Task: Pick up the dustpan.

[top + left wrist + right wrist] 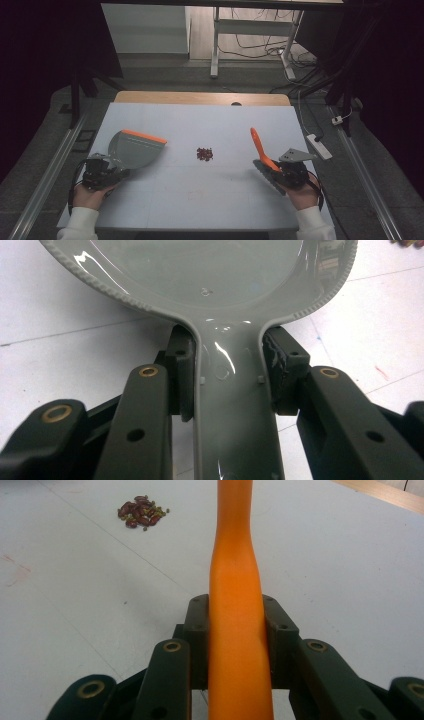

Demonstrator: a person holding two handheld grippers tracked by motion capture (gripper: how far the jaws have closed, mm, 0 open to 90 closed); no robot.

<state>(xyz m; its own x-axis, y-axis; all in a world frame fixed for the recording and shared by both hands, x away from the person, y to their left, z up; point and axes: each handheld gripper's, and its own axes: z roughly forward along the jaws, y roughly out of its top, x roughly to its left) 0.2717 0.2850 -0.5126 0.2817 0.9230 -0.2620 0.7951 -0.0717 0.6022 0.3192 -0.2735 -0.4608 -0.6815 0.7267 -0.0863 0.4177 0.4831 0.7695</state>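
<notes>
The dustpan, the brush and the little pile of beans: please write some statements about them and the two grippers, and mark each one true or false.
1. The left gripper is shut on the grey dustpan by its handle. True.
2. The right gripper is open and holds nothing. False: its jaws clamp the orange handle of the brush.
3. The pile of beans lies on the table between the dustpan and the brush. True.
4. The beans are already inside the dustpan. False: they lie on the table, apart from it.
5. The dustpan's front edge is blue. False: it is orange.
</notes>
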